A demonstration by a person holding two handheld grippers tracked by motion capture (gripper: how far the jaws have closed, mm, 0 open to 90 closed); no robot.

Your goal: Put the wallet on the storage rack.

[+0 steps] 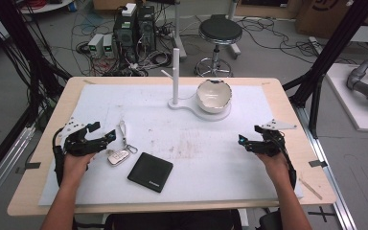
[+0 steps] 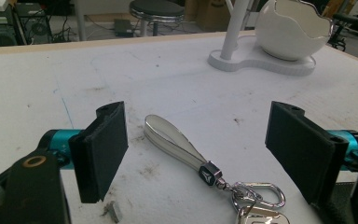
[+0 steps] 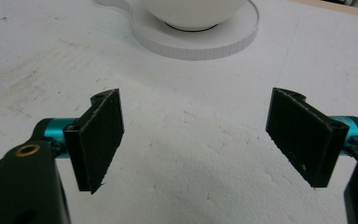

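A car key with a silver strap fob (image 1: 120,149) lies on the white mat (image 1: 182,143) at the left. My left gripper (image 1: 104,132) stands open just left of it; in the left gripper view the strap (image 2: 179,144) lies between the wide-apart jaws, untouched, with the key ring (image 2: 256,196) at the bottom. A black wallet (image 1: 150,171) lies flat near the front. My right gripper (image 1: 247,142) stands open over bare mat (image 3: 186,154) at the right, holding nothing.
A white stand with an upright post (image 1: 175,76) and a cracked-egg-shaped white bowl (image 1: 213,96) sits at the back of the mat; its bowl (image 2: 292,28) and round base (image 3: 200,39) appear ahead of both grippers. A stool (image 1: 219,33) and computers stand beyond the table.
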